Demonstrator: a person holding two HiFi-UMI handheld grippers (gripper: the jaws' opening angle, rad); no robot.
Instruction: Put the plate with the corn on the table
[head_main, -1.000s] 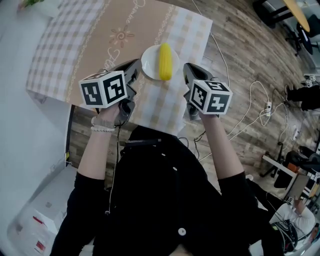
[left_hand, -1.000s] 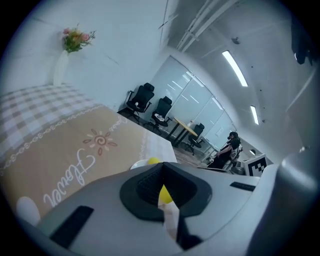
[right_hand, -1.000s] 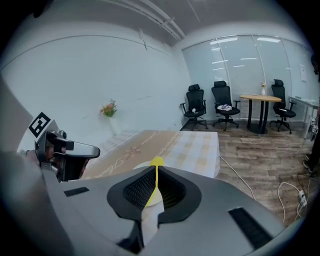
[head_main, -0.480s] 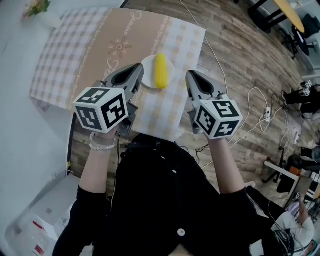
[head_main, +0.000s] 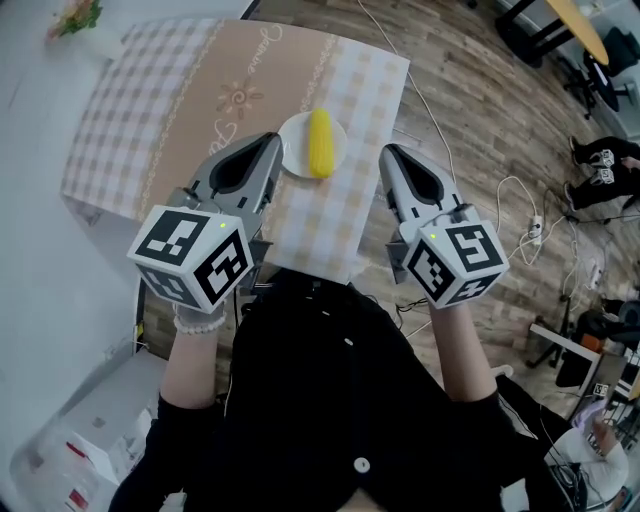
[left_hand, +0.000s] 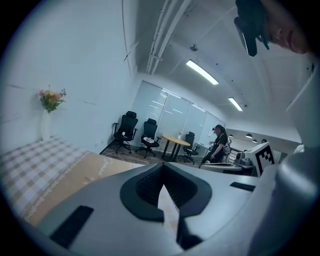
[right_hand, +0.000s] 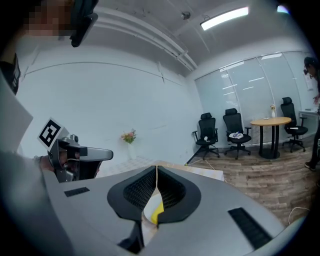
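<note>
Left tongs (head_main: 270, 144): jaws shut tip to tip, nothing held; only a bit of the cloth (head_main: 330, 220) shows through the gap behind the tips. Right tongs (head_main: 389, 153): also shut and empty; its own view shows a bit of yellow corn through the gap, lying beyond the jaws, not gripped.

Both tongs are held up, level, at the near side of the counter (head_main: 150, 120). They sit left and right of the plate (head_main: 296, 150) and clear of it.

The plate rests flat on the cloth, on the right part of the counter. The corn (head_main: 320, 143) lies on it, pointing near to far.

Step in hand, as I judge it: the placing looks done, since the plate is down and let go. The next move calls for little. Draw both tongs toward the near side without brushing the plate rim or snagging the cloth.

Count:
- tongs, two
- plate, one
- corn, one
- cloth, one
- counter, one
- flowers (head_main: 76, 15), one bunch at the far left corner
</note>
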